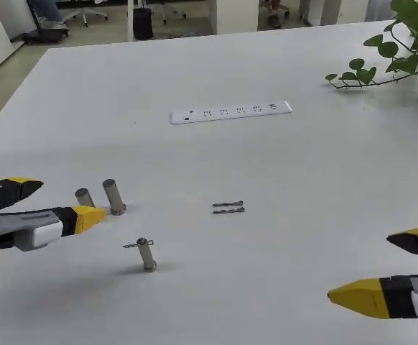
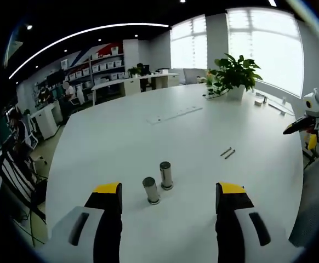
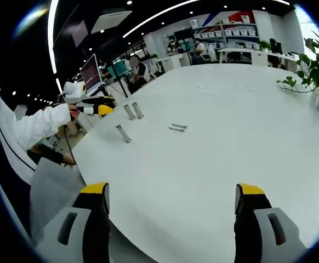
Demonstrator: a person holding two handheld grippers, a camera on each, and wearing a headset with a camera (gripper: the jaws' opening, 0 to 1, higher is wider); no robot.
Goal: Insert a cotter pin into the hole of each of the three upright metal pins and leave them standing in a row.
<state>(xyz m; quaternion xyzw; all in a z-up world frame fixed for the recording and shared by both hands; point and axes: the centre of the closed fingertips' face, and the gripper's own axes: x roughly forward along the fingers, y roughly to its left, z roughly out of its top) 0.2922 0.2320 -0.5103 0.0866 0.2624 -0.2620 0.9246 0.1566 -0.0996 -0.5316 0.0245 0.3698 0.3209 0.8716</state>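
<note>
Okay, my left gripper sits wide open at left, near two upright pins. My right gripper is open too, lower right.

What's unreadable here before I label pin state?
- Cross holes in the two bare pins: too small, head view and left gripper view.
- How far the cotter pin sits through the third pin: too small, head view.
- Which end of the loose cotter pins is looped: too small, head view.
</note>
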